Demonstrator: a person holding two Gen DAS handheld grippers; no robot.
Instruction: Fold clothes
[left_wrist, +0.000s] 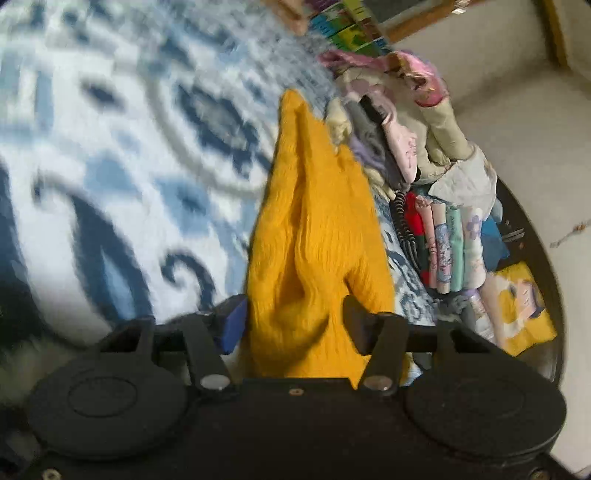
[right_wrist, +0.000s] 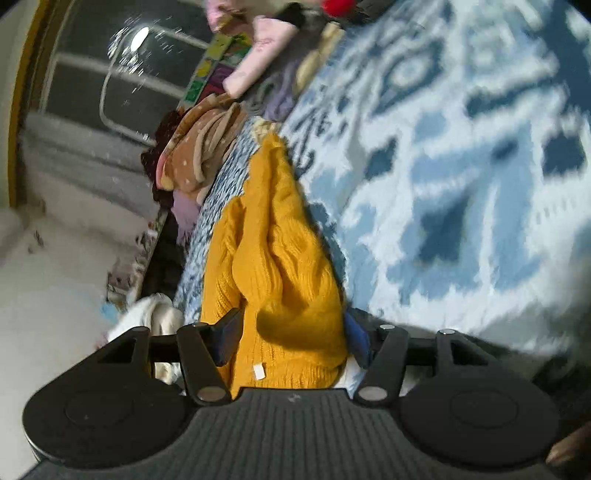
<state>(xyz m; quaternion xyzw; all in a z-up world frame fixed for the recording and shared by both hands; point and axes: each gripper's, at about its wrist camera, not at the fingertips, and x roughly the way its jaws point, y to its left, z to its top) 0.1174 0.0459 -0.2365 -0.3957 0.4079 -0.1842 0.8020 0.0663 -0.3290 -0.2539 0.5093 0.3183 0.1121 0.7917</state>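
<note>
both views motion-blurred, whether pads press knit hard to tell. mustard knit sweater (left_wrist: 317, 236) bunched, ribbed, sits between left claw (left_wrist: 291, 325) and right claw (right_wrist: 291, 332) fingers, on blue-white bedspread (left_wrist: 110, 147).

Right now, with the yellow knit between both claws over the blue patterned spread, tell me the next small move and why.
Probably draw both claws back off the yellow knit garment. It lies bunched between the pads of the left claw and the right claw, stretching away over the blue patterned spread. Whether the pads still pinch it is unclear, so open wide first, then smooth it flat.
</note>
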